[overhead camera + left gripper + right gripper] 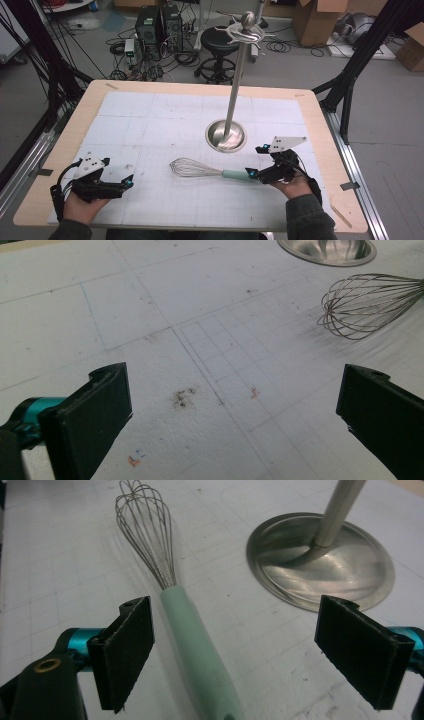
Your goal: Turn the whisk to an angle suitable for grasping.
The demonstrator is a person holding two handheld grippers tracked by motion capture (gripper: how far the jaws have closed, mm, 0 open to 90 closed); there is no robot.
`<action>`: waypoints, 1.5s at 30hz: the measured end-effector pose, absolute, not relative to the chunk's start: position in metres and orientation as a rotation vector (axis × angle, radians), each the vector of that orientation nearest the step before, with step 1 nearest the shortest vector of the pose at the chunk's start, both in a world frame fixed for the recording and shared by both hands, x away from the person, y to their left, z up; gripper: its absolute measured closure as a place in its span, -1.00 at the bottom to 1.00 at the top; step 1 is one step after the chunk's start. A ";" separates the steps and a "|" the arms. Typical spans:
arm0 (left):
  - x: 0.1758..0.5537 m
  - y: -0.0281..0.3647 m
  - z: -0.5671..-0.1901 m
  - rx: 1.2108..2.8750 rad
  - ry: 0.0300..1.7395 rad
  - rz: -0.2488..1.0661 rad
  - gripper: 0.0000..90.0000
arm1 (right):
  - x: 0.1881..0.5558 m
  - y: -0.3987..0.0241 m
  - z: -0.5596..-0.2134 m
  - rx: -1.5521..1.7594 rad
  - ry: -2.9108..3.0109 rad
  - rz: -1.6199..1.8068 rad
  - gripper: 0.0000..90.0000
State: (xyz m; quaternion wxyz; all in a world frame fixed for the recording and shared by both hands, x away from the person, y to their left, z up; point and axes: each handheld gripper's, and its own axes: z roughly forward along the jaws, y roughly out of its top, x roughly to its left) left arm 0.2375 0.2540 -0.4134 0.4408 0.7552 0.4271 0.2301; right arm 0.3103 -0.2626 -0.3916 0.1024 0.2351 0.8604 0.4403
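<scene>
Whisk (200,169) lying flat on the white grid mat of the table (60,150), wire head to the left, pale green handle (197,645) to the right, just near of the round steel base of the utensil stand (226,135). Right hand-held gripper (260,172) brought in from the right end of that handle, jaws apart and straddling it, left pad (127,647) just beside the grip, right pad well off toward the stand base; not yet pressing on anything. Probably lined up along the handle so that a squeeze catches the thick, grippy part rather than the springy wires. Left hand-held gripper (117,186) parked at the near left, resting low on the mat, jaws wide apart with nothing between them, pointed toward the wire head, seemingly kept clear to leave room. Stand's hooked top high above the far side, a likely place to hang the whisk, hence the grasp near the handle's end.
</scene>
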 end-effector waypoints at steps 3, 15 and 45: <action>0.238 0.254 -0.413 1.874 1.060 0.571 -0.96 | 0.314 -0.260 -0.393 0.665 2.578 1.298 -0.62; 0.238 0.254 -0.414 1.871 1.062 0.568 -0.96 | 0.327 -0.236 -0.415 0.522 2.819 1.124 -0.07; 0.238 0.255 -0.413 1.867 1.060 0.566 -0.96 | 0.323 -0.223 -0.419 0.386 2.889 1.077 0.14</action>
